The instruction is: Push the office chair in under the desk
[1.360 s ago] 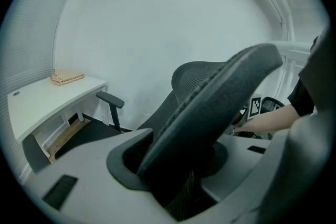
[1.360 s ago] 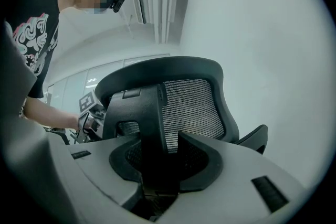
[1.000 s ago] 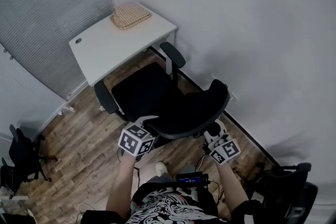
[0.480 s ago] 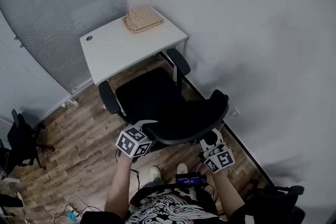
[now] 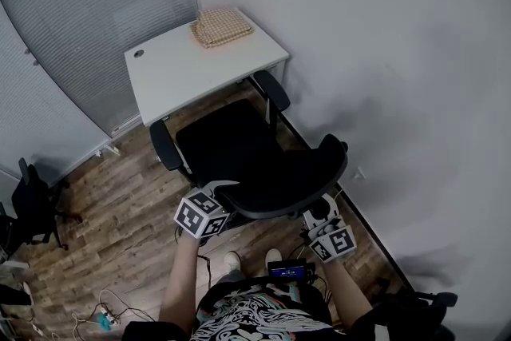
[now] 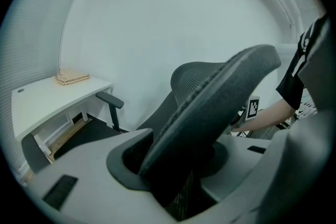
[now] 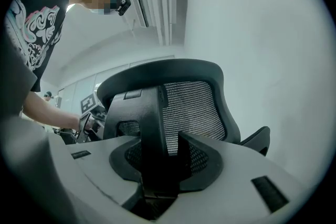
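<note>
1. Head view had the chair (image 5: 239, 160) standing in front of the desk (image 5: 184, 76). The front of its seat was near the desk's front edge but not yet under it, the backrest (image 5: 307, 172) faced the person, and the wall (image 5: 383, 92) ran close along the right.
2. The likeliest snag, to my eye, was the armrests. The right one (image 5: 270, 88) sat just beside the desk's corner and the left one (image 5: 160, 146) was near the other end. If they stood taller than the underside, or the chair rolled in crooked, they would knock the edge or a leg.
3. An uneven shove could also go wrong — the two claws held different parts, so one side leading might swing the chair toward the wall or tip the backrest instead of rolling the base.
4. A jolt against the desk might also shift the woven mat (image 5: 222, 26) lying at its far end.
5. The left claw (image 5: 222, 189) was about half spread and pinched the padded rim of the backrest, which filled the gap between its jaws in the left gripper view (image 6: 178, 165).
6. The right claw (image 5: 319, 212) stood wider — its jaws were closed on the thick black spine behind the mesh, as the right gripper view (image 7: 157, 165) showed, with nothing else in them.
</note>
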`<state>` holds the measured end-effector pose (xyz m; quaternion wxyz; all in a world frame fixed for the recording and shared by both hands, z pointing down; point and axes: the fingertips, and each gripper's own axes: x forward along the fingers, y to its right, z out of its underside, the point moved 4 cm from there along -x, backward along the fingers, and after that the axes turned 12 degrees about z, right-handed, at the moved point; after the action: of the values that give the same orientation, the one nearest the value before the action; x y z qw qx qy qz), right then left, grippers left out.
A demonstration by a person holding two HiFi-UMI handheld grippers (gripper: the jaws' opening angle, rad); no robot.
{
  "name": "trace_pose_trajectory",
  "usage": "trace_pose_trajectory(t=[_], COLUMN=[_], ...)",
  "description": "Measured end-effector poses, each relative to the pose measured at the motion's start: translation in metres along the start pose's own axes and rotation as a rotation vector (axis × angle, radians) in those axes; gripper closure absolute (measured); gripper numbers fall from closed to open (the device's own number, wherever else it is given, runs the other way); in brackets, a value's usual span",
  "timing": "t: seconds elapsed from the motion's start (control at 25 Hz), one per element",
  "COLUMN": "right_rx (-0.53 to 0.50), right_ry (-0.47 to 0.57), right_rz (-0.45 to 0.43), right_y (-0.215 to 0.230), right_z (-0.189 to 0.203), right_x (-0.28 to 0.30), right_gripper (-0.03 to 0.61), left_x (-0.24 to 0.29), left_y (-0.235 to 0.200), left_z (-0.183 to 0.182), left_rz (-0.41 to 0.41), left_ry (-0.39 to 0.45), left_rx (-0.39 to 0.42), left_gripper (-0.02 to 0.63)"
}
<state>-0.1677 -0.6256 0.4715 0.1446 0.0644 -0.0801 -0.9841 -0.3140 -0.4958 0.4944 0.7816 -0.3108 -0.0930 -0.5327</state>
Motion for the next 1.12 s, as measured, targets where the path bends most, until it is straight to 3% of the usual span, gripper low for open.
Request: trace_pose_trajectory(t=[0.64,1.12], right_rx=[0.012,-0.001], right_ry=[-0.016,-0.039], right_rz=[-0.037,-0.033], right_y=[0.028,0.021], right_z=[0.0,-0.001], right_x=[0.017,0.015], right_gripper=[0.439,0.439], left_x=[0.021,0.014], left_y=[-0.01,-0.006], left_z=[-0.012,-0.011], left_rz=[-0.015,-0.021], left_ry=[0.011,0.023], left_rx=[-0.016,-0.015], left_gripper=[0.442,0.442])
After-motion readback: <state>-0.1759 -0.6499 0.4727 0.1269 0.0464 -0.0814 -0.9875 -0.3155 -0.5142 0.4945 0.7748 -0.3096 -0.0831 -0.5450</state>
